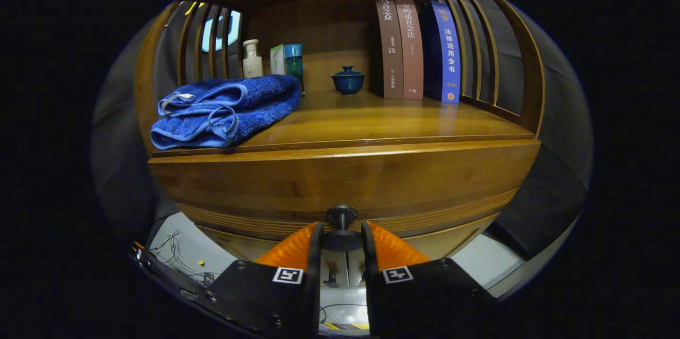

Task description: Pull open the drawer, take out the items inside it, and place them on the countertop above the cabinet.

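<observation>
Gripper (341,230) of mine sits at the drawer (340,182) front, its two fingers closed on either side of the dark round knob (341,215), both touching it. Drawer front lies nearly flush under the countertop (382,121) edge, a thin seam between them. On the counter, a folded blue towel (226,109) overhangs the front edge at the left; middle and right front stay bare. Bottles (253,59), a lidded cup (348,79) and books (417,47) stand well back.

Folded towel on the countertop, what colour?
Blue, with lighter blue edging; folded terry towel in the gripper view. Tongs grip the drawer knob.
</observation>
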{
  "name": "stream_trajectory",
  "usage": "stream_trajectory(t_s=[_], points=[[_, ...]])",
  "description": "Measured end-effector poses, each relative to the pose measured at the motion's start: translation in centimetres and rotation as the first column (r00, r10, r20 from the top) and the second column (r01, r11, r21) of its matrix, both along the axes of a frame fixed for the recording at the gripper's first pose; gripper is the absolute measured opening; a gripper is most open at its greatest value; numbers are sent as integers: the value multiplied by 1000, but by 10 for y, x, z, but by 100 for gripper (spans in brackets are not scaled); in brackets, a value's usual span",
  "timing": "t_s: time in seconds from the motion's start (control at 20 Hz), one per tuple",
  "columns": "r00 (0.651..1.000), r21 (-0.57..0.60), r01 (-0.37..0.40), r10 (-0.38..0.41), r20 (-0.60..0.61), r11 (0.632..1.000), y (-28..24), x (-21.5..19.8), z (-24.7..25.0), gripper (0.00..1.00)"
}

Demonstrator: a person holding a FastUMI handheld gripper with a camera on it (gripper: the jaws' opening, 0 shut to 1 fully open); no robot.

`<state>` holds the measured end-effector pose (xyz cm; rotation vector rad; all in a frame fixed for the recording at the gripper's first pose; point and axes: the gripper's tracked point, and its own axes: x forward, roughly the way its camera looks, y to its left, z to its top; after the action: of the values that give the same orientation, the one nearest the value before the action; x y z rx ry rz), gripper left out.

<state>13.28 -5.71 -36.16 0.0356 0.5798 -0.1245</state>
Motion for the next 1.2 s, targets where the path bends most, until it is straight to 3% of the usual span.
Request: stream_trajectory(t_s=[0.05, 0.1, 0.45, 1.2], points=[[1000, 6, 4, -4, 7, 1000, -2, 3, -13, 39], [1000, 11, 5, -5, 9, 1000, 0, 0, 2, 27], [1000, 23, 4, -3, -10, 1000, 1, -16, 2, 27], [996, 66, 7, -1, -84, 998, 10, -139, 18, 26]])
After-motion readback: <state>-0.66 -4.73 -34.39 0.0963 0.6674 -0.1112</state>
